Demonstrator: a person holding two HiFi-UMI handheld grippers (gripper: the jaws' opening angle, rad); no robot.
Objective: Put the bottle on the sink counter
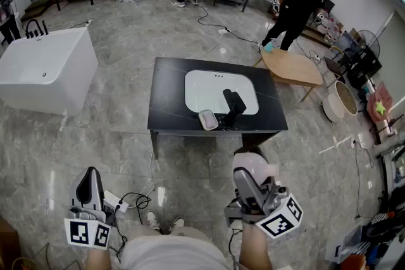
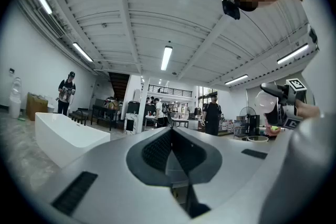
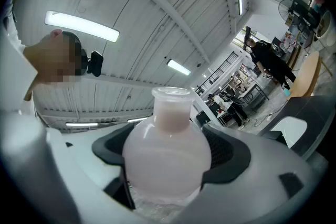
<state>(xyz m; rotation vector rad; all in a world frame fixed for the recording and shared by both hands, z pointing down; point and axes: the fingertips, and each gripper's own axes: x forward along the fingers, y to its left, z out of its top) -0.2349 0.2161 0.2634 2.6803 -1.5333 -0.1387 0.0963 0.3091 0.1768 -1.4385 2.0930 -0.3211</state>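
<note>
While the right gripper (image 1: 249, 179) is pinching the bottle (image 3: 167, 157) round its belly (neck pointing forward, tilted up a bit), the sink counter (image 1: 168, 95) is sitting well ahead, slightly left. Left gripper (image 1: 90, 183) is hanging pressed together, apparently empty, farther off.

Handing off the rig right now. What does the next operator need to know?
Right gripper: shut on the pale bottle.
Left gripper: shut, empty, held low at the left.
Sink counter: ahead across the floor, with a white basin, a black faucet and a small white dish near the front edge.
Done: bottle is in the grip.
Left: approach, set the bottle on bare counter top, release.
</note>
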